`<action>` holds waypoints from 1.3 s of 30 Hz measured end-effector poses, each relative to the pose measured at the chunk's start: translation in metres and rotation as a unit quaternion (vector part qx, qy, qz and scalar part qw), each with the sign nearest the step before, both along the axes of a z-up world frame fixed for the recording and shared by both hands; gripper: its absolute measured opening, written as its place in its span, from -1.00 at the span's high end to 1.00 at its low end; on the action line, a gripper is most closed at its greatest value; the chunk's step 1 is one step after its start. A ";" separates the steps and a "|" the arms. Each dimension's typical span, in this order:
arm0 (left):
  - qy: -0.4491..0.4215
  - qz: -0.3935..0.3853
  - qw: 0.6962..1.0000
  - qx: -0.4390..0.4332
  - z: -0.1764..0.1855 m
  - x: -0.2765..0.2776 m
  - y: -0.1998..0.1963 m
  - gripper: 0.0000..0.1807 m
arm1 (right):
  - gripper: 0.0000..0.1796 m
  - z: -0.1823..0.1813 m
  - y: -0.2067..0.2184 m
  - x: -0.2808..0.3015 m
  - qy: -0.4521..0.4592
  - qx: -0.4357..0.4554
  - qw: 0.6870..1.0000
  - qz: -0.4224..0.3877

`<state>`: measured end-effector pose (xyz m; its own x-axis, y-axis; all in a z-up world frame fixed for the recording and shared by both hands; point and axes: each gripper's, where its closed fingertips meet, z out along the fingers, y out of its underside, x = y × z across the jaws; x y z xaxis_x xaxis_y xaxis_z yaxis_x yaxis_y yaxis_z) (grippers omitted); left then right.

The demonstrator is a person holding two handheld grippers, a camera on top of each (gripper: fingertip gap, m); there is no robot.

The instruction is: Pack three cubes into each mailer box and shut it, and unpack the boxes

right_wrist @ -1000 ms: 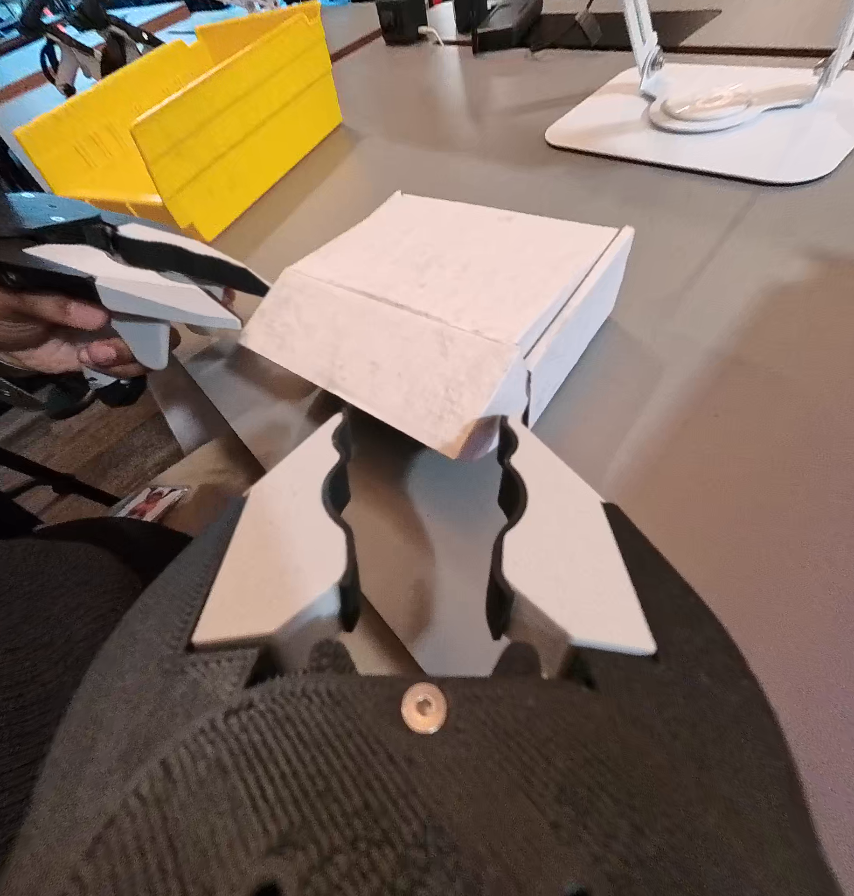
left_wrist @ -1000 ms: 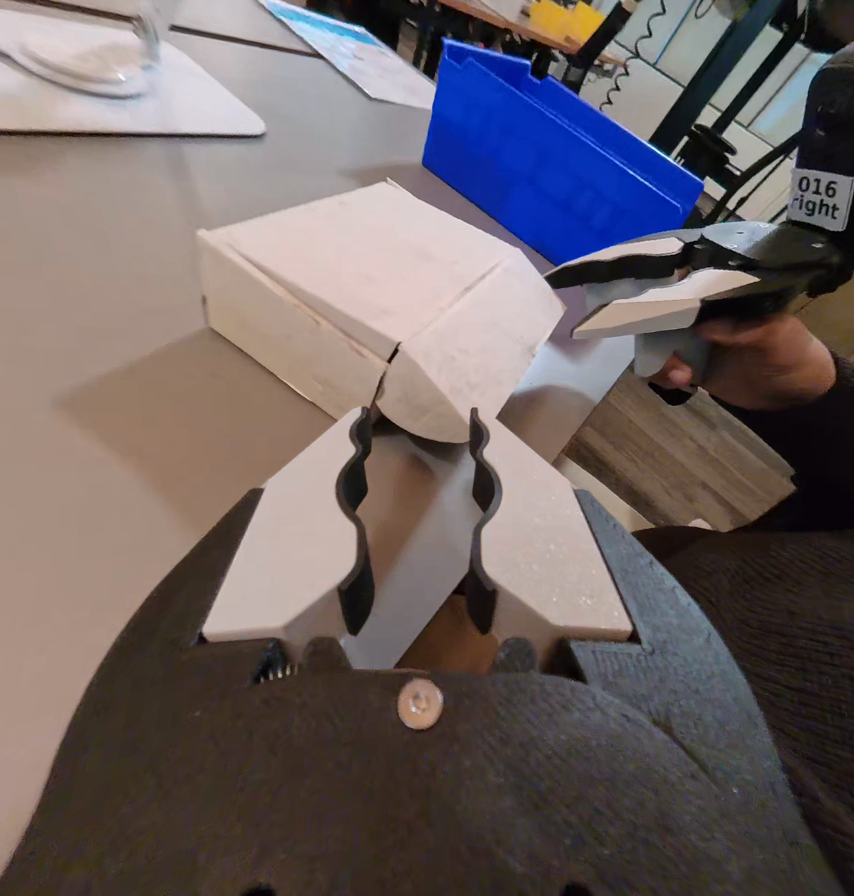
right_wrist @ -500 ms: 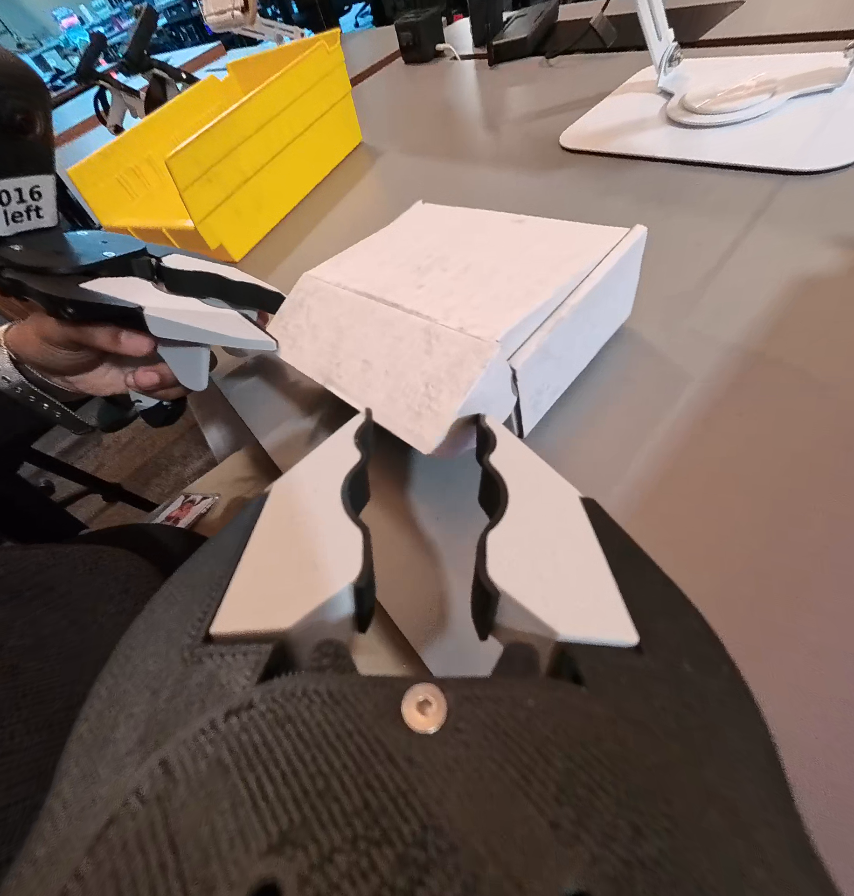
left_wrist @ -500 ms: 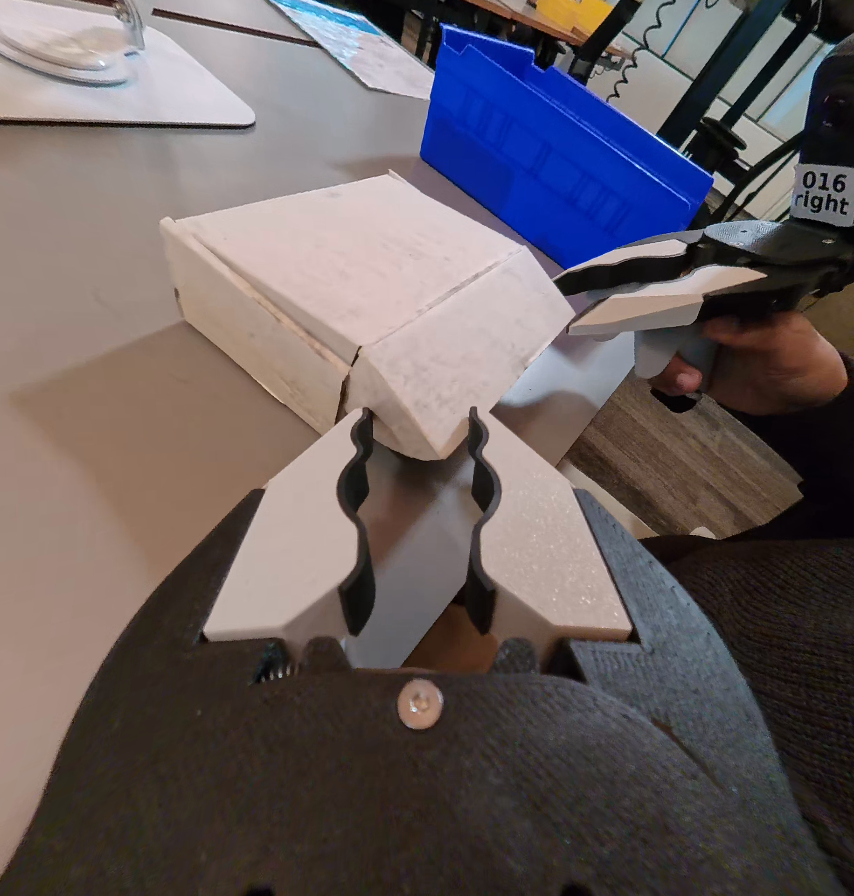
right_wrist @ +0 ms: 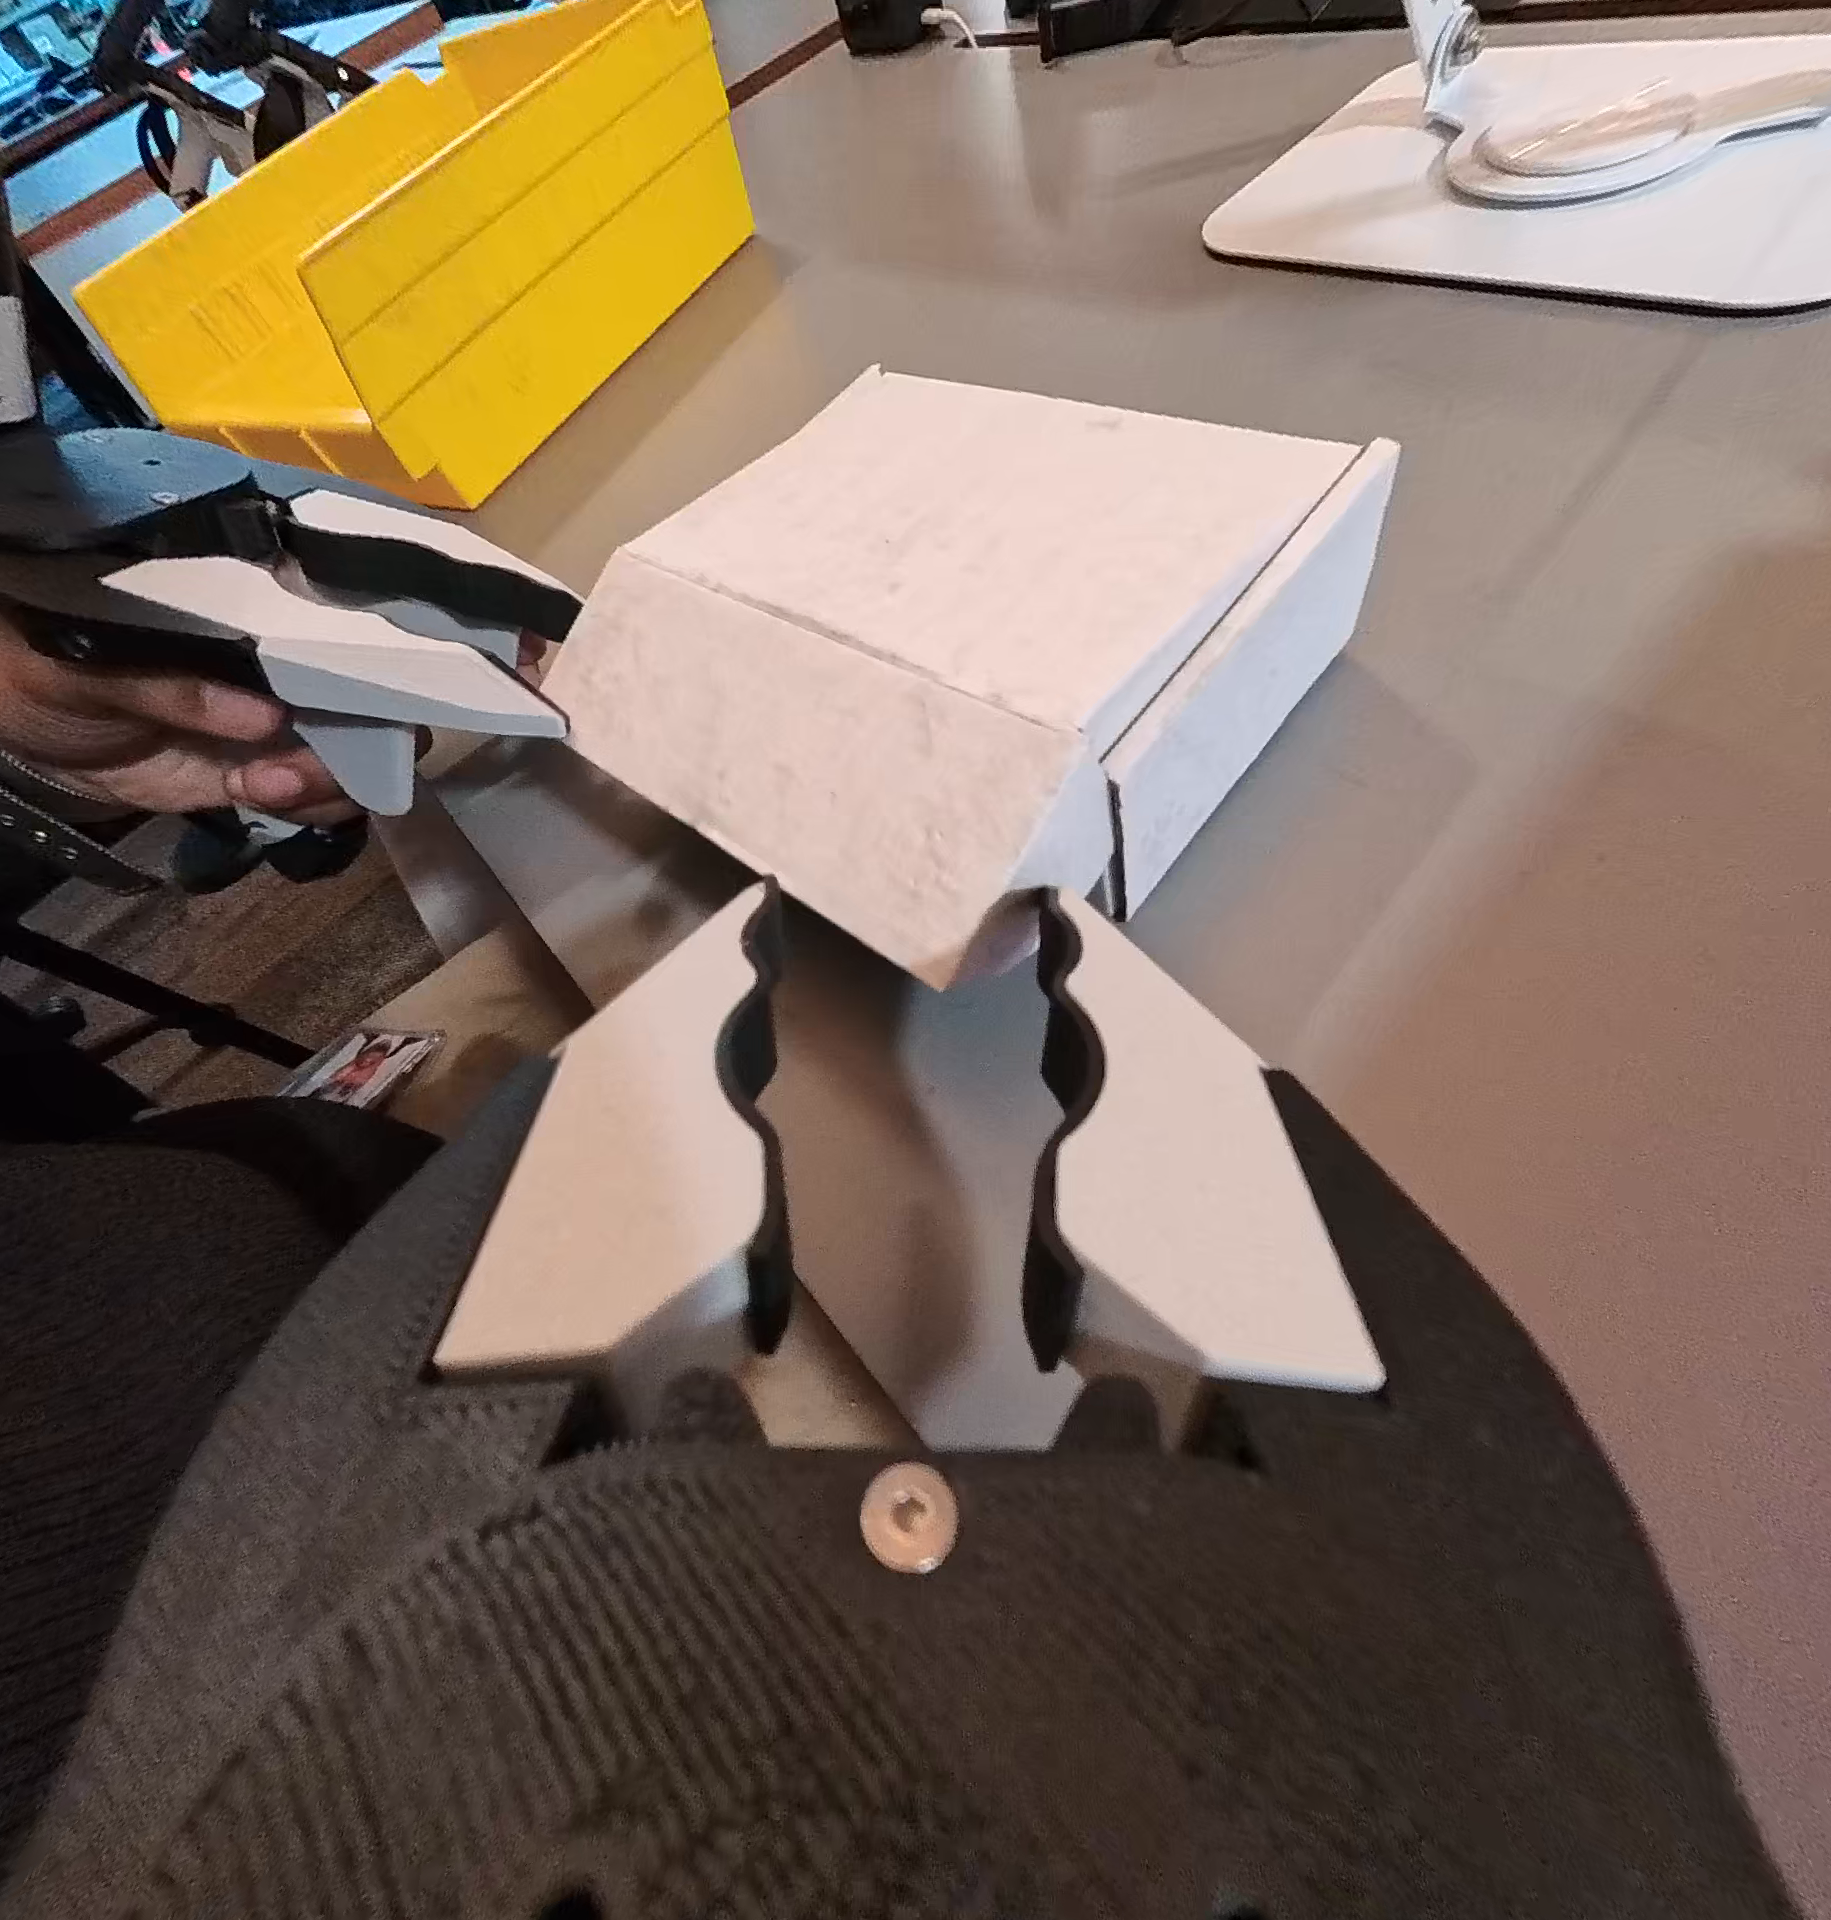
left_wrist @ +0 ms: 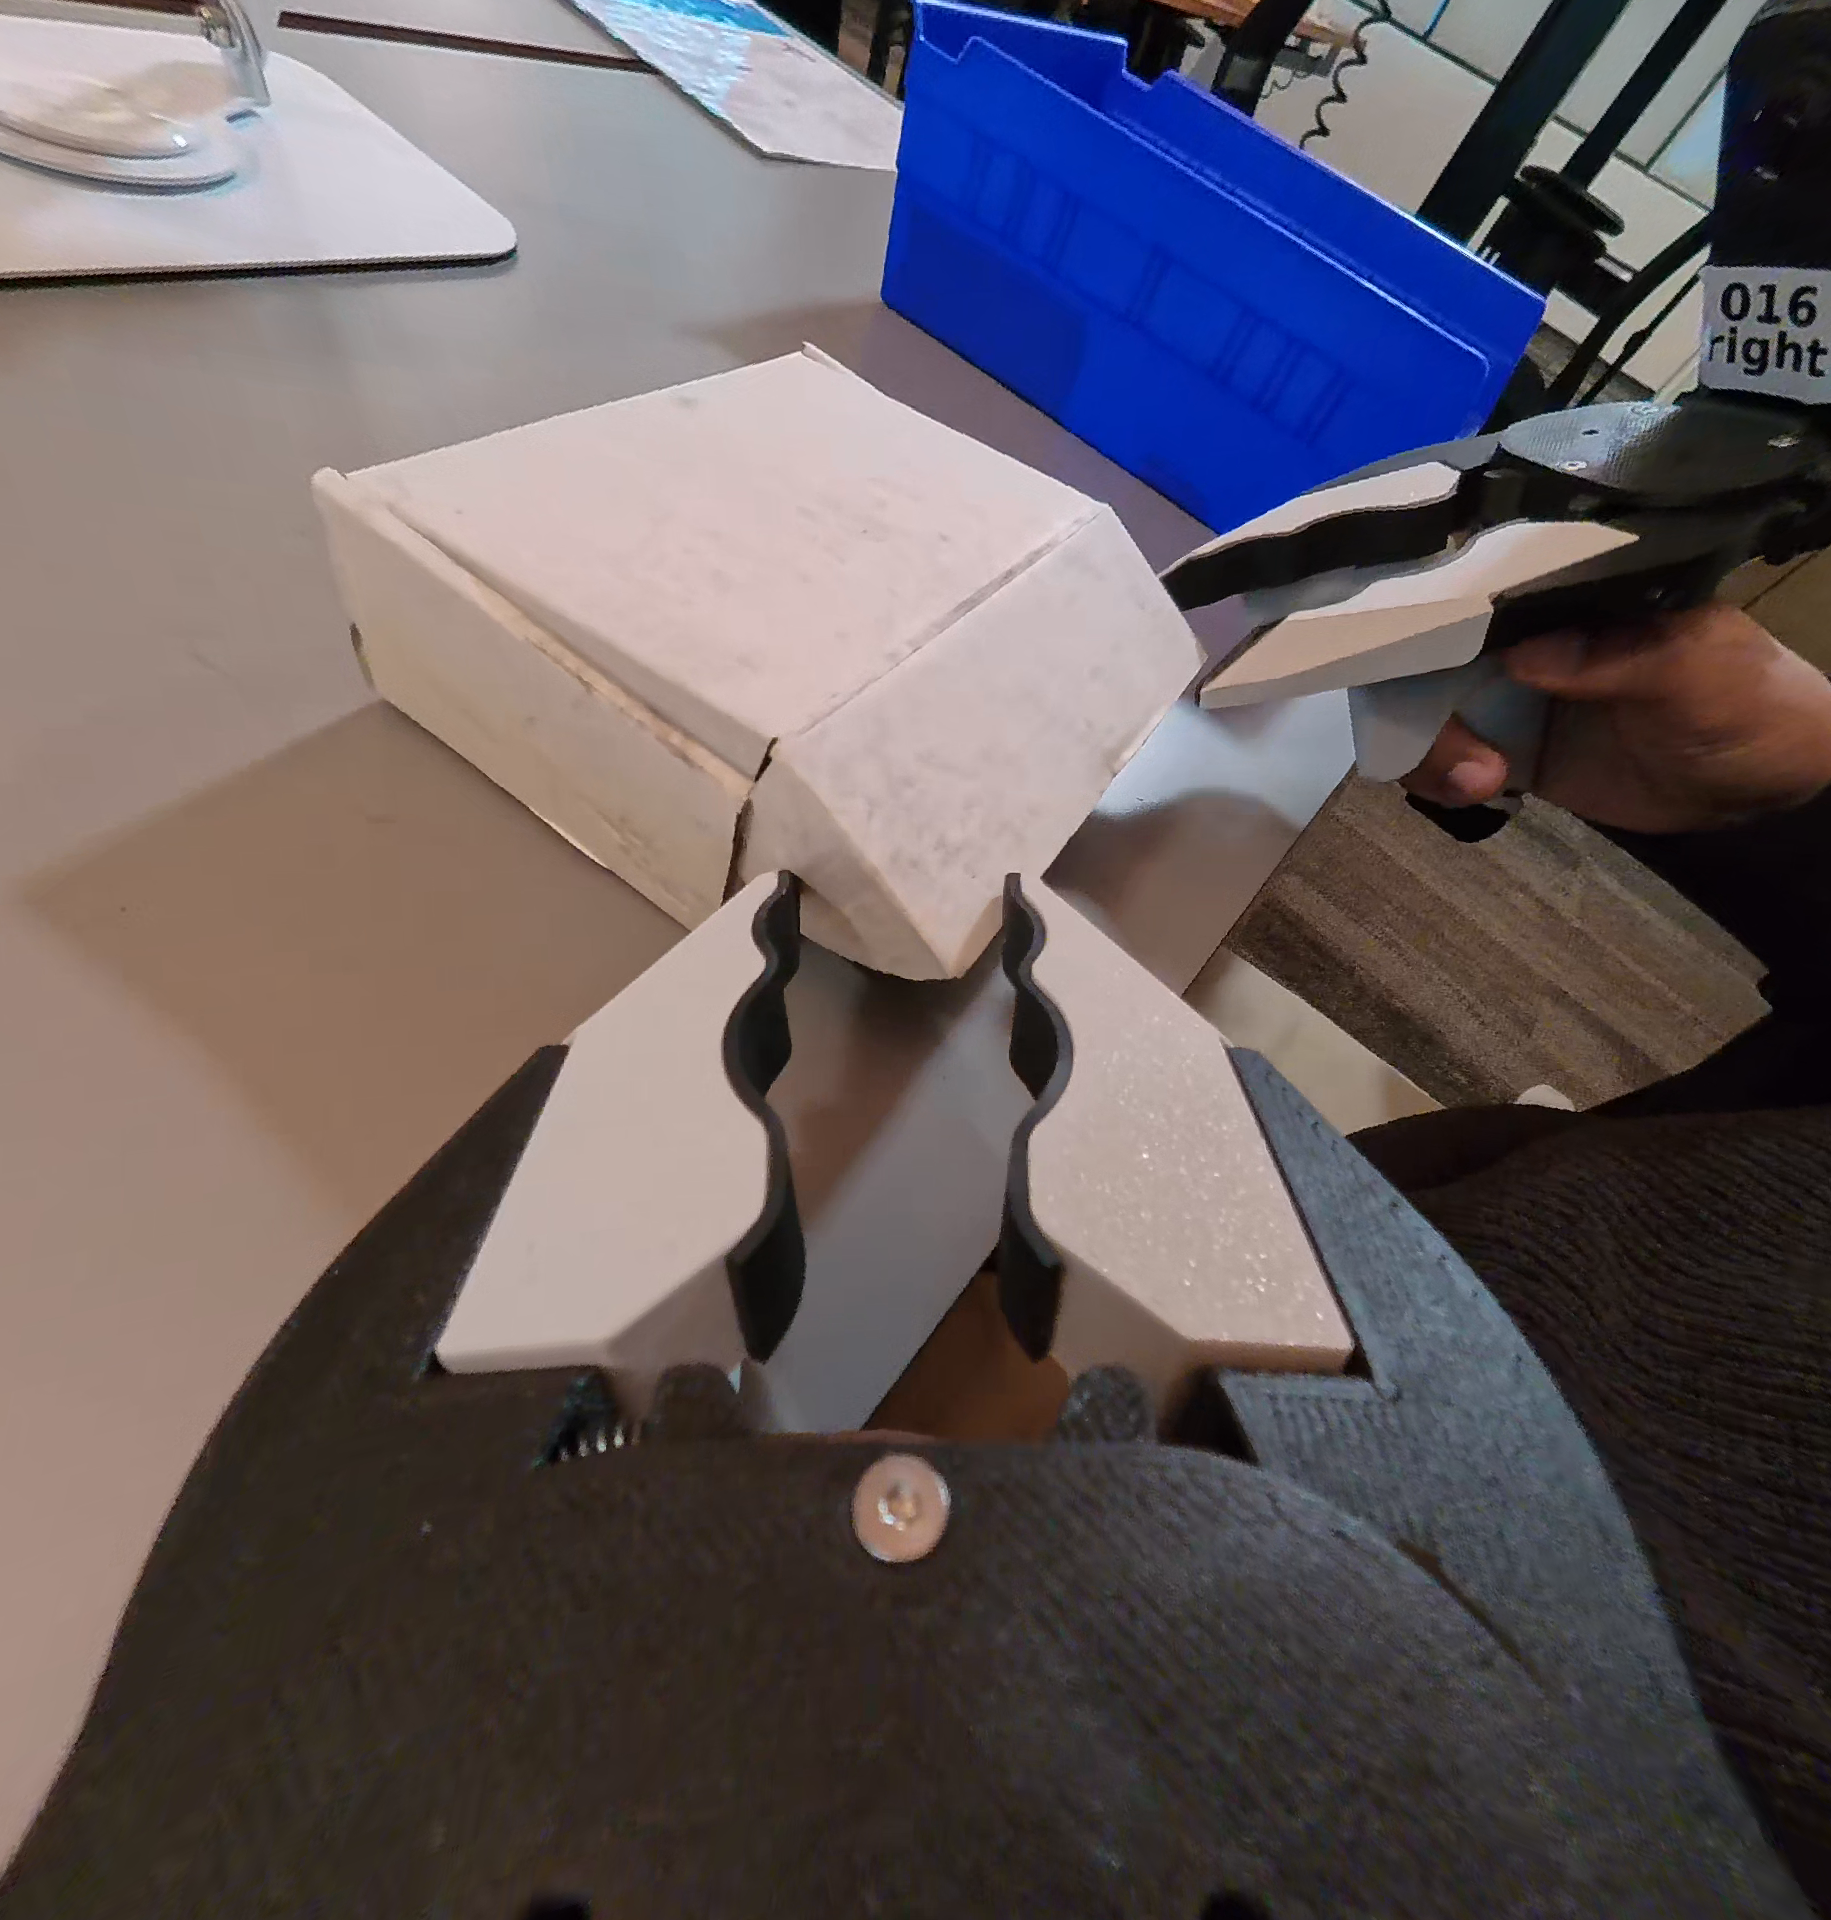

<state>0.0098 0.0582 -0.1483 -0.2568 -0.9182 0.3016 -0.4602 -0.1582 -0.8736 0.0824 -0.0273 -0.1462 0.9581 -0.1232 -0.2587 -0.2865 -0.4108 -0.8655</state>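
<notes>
Black wavy pads are lining both pairs of fingers, and both pairs are standing apart, gripping nothing. The left gripper (left_wrist: 895, 904) is hovering with the front flap's corner just at its tips, at twelve o'clock in the left wrist view; the right gripper (right_wrist: 906, 914) is mirroring it at the flap's other corner. That flap is sticking out untucked from the white cardboard mailer box (left_wrist: 724, 582), whose lid is lying flat and which is sitting near the grey table's (left_wrist: 163, 935) near edge. A blue bin (left_wrist: 1181, 260) is standing at one o'clock beyond it, a yellow bin (right_wrist: 454, 260) at ten o'clock in the right wrist view.

Whether the flap is being tucked or pulled free I cannot tell. Either way, both corners are probably best moved together and evenly, so the flap is not creasing or the box sliding.
</notes>
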 end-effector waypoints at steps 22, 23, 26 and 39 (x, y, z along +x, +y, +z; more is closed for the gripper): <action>-0.002 -0.015 0.998 0.063 -0.004 -0.003 -0.012 0.64 | 0.68 -0.004 -0.013 0.008 0.031 -0.014 0.999 0.001; -0.002 -0.015 0.998 0.064 -0.004 -0.003 -0.012 0.64 | 0.69 -0.004 -0.013 0.009 0.038 -0.013 0.999 0.001; -0.002 -0.014 0.998 0.067 -0.005 -0.004 -0.011 0.63 | 0.71 -0.003 -0.012 0.009 0.053 -0.007 0.999 -0.001; 0.006 0.006 0.991 0.135 -0.016 -0.003 0.004 0.68 | 0.61 0.000 -0.003 0.012 0.010 0.003 1.000 -0.010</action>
<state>0.0072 0.0620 -0.1639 -0.2430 -0.9688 0.0480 -0.4703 0.0743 -0.8794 0.0948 -0.0303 -0.1458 0.9500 -0.1404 -0.2790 -0.3122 -0.3998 -0.8618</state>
